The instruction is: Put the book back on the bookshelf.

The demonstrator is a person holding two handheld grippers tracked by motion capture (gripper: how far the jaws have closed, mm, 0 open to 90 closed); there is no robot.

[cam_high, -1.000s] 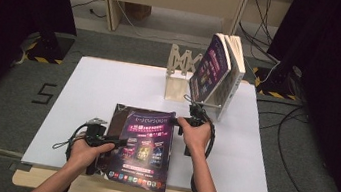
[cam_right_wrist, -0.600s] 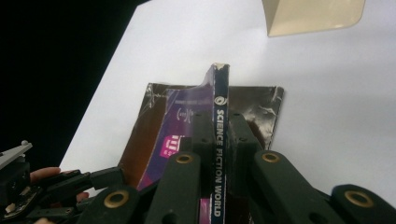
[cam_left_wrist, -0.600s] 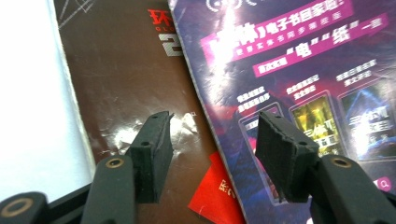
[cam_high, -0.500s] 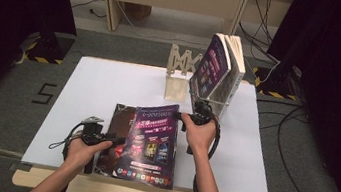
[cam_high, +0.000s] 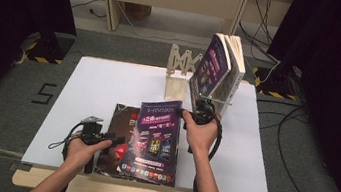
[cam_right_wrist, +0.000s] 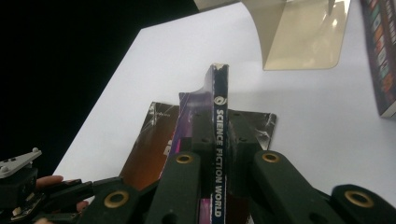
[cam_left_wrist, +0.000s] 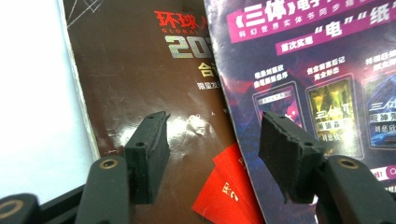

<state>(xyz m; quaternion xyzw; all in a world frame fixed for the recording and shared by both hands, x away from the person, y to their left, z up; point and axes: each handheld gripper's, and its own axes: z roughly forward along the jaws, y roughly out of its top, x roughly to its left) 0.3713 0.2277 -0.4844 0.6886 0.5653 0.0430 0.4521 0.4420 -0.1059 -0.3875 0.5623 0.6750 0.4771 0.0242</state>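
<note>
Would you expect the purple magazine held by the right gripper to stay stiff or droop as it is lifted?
Probably droop: the purple magazine is thin, and the right gripper pinches only its spine edge. Its glossy cover may slip. It looks light, so the brown magazine beneath should stay put.

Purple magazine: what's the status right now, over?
Right gripper shut on purple magazine, spine pinched. Left gripper open above brown magazine. Bookstand ahead, apart.
</note>
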